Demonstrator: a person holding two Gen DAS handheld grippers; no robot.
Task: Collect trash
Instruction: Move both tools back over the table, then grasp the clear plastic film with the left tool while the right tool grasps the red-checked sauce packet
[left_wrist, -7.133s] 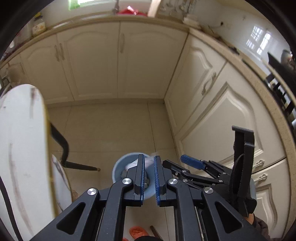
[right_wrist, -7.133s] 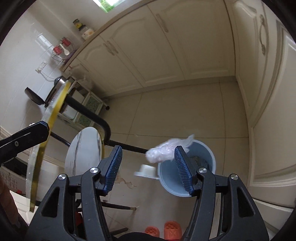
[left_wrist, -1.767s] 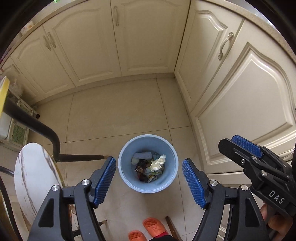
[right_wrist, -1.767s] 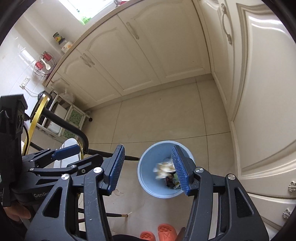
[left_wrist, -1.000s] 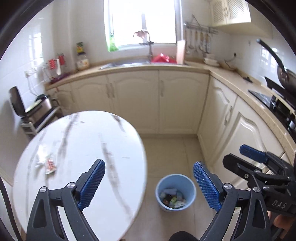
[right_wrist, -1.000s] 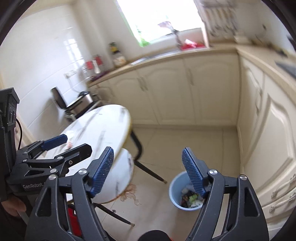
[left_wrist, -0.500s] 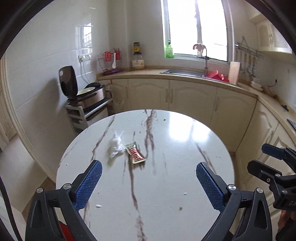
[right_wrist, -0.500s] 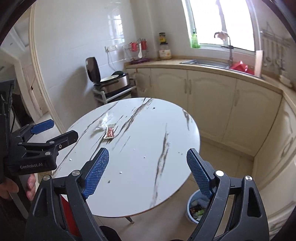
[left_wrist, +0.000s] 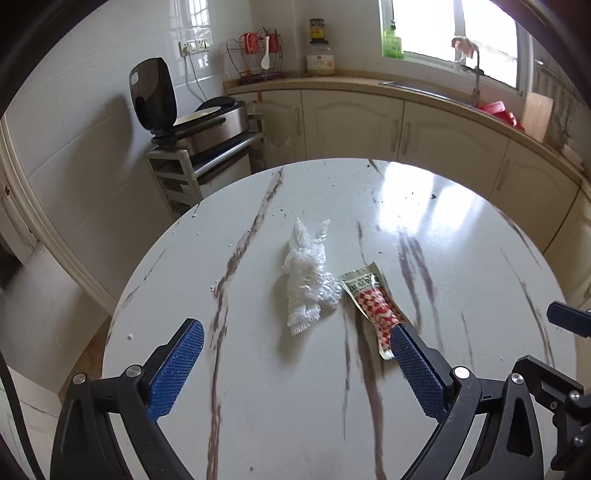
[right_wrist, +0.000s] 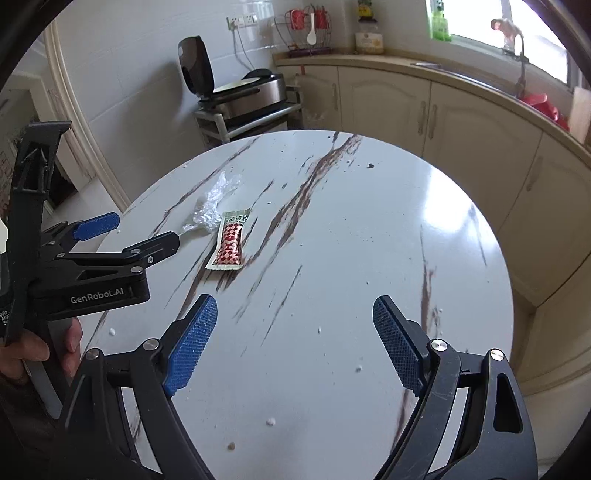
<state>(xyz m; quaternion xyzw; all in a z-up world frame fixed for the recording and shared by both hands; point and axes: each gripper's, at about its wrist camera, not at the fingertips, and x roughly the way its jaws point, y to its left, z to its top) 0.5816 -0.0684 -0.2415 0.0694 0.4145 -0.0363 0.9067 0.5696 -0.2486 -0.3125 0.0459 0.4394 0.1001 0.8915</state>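
A crumpled clear plastic bag (left_wrist: 308, 280) and a red-and-white checked sachet (left_wrist: 373, 302) lie side by side on the round white marble table (left_wrist: 295, 406). My left gripper (left_wrist: 295, 339) is open and empty just above the table, the bag ahead between its fingers, the sachet's near end by the right fingertip (left_wrist: 400, 338). My right gripper (right_wrist: 295, 317) is open and empty over the table's middle; the sachet (right_wrist: 229, 245) and bag (right_wrist: 212, 208) lie to its far left, next to the left gripper (right_wrist: 144, 236).
Small crumbs (right_wrist: 270, 421) dot the table. Cream cabinets (left_wrist: 369, 125) with a sink counter run behind it. A metal cart with a cooker (left_wrist: 207, 122) stands at the far left by the tiled wall.
Both grippers have moved forward and lower over the table, toward the bag and sachet. Both stay open. The blue bin has passed out of view.
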